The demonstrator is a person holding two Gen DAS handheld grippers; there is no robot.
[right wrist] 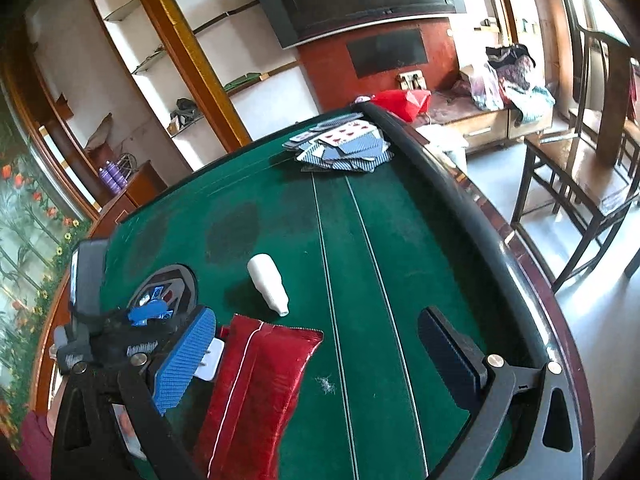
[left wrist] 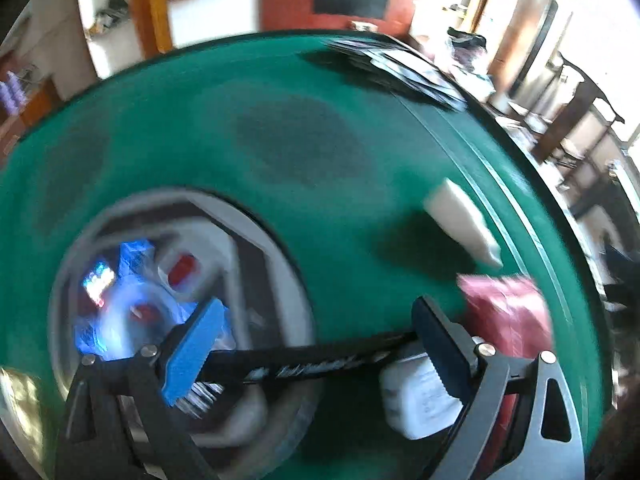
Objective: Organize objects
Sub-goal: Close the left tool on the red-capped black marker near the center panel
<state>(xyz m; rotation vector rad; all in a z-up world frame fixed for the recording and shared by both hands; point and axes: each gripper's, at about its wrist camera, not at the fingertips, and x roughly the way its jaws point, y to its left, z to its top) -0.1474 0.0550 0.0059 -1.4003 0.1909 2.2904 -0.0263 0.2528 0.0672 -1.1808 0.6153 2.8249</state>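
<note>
A green felt table [right wrist: 280, 216] is seen from both wrist cameras. The left gripper [left wrist: 320, 356] is held with its jaws spread wide and nothing gripped between them; a black strap with white lettering [left wrist: 320, 360] crosses the gap between its blue finger and its dark finger. Below that dark finger a white charger plug [left wrist: 420, 400] lies on the felt, just beside a red pouch [left wrist: 508, 312], though the left view is blurred by motion. A white bottle [left wrist: 464, 224] lies on its side further out, apart from the pouch. Under the blue finger a round recessed tray [left wrist: 272, 264] is set into the table, with blue-backed and red-marked cards inside. The right gripper [right wrist: 320, 360] is likewise wide open and empty, hovering over the red pouch [right wrist: 256, 392], which lies between its fingers but nearer the blue one. A loose pile of playing cards [right wrist: 344, 148] rests at the far edge, against the black padded rail [right wrist: 460, 216].
</note>
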